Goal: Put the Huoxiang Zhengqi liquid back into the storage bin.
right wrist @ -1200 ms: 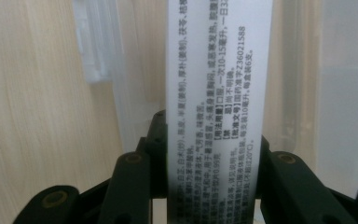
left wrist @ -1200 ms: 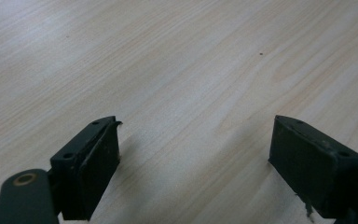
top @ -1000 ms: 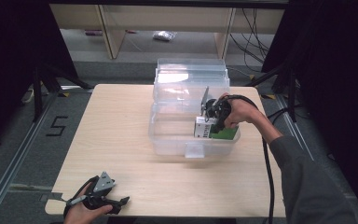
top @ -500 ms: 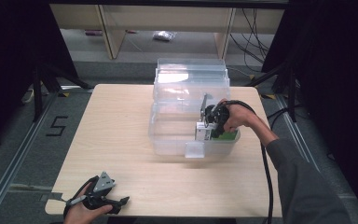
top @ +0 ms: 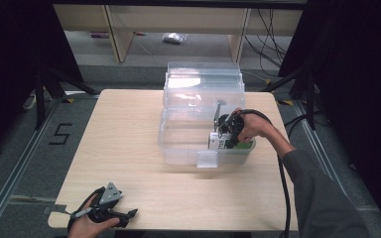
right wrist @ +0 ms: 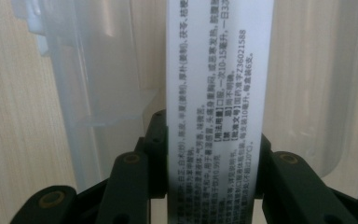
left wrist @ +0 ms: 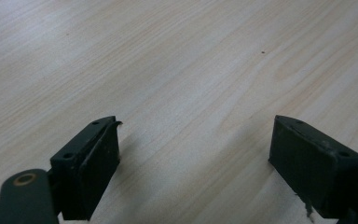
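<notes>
A white and green medicine box (top: 217,142) with printed text sits low inside a clear plastic bin (top: 178,148) at the table's middle right. My right gripper (top: 226,130) points down into the bin and is shut on this box. In the right gripper view the box's white face (right wrist: 216,93) stands between the two black jaws, which press on its sides, with the bin's wall (right wrist: 98,70) behind. My left gripper (top: 124,218) rests at the table's front left edge. In the left gripper view, the left gripper (left wrist: 193,154) is open over bare wood.
The bin's clear lid (top: 202,82) stands up behind it at the table's far side. A latch tab (top: 207,159) hangs on the bin's near wall. The right gripper's cable (top: 283,178) trails along the sleeve. Dark stands and shelving flank the table (top: 129,134).
The right gripper has sunk a little deeper into the bin with the box still held. The left gripper has stayed put.
</notes>
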